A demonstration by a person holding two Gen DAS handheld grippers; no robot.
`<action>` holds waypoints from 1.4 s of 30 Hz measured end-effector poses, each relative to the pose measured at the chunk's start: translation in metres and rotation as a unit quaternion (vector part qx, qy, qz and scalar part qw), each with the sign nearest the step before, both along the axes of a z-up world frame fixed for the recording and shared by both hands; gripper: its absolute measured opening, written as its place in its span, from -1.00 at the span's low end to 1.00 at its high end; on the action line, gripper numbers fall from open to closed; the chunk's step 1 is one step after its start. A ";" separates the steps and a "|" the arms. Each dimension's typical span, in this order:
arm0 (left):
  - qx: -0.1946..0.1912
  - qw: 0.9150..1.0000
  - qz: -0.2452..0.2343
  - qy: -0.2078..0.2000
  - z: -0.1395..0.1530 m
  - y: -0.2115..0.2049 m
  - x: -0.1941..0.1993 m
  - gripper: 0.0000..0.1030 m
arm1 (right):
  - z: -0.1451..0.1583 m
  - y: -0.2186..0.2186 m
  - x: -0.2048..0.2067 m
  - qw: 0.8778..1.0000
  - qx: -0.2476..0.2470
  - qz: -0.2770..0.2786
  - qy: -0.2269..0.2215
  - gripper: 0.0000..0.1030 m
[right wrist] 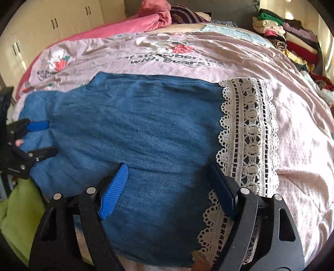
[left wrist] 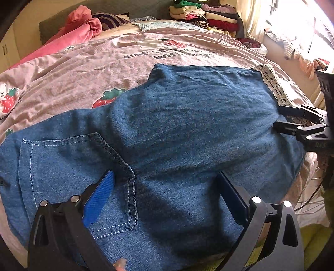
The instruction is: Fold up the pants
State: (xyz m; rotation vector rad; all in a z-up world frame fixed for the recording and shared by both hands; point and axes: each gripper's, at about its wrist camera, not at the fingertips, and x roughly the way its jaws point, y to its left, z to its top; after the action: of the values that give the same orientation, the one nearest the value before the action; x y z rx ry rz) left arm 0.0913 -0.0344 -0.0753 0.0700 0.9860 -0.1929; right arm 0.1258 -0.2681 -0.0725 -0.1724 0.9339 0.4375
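A pale pink bedspread (right wrist: pixel 292 129) printed with strawberries and dark lettering covers the bed ahead of the tool. Farther off to the left lies a crumpled pink blanket (left wrist: pixel 81 29). A stack of folded clothes (left wrist: pixel 210 16) sits far ahead to the right. Cream cupboards (right wrist: pixel 52 25) stand beyond, left.

Left hand-held gripper (left wrist: pixel 165 181) and right hand-held gripper (right wrist: pixel 168 174) — both angled downward, jaws wide apart.
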 end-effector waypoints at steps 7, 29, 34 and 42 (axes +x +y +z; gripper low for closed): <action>-0.019 1.000 0.007 -0.010 0.013 0.004 -0.006 0.89 | 0.019 -0.010 -0.008 1.000 0.028 -0.013 -0.003 0.44; -0.037 0.996 0.003 -0.087 0.090 -0.014 -0.039 0.91 | 0.073 -0.084 -0.043 0.993 0.058 -0.082 -0.057 0.64; -0.033 0.995 -0.007 -0.092 0.098 -0.025 -0.032 0.91 | 0.077 -0.095 -0.045 0.992 0.064 -0.092 -0.062 0.66; -0.033 0.995 -0.033 -0.086 0.104 -0.048 -0.007 0.91 | 0.072 -0.110 -0.048 0.990 0.075 -0.104 -0.058 0.66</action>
State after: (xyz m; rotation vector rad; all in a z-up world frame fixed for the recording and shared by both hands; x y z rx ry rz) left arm 0.0842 -0.0824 0.0286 0.0589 0.8047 -0.2759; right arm 0.0781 -0.3784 -0.0005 0.0361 0.7909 0.2999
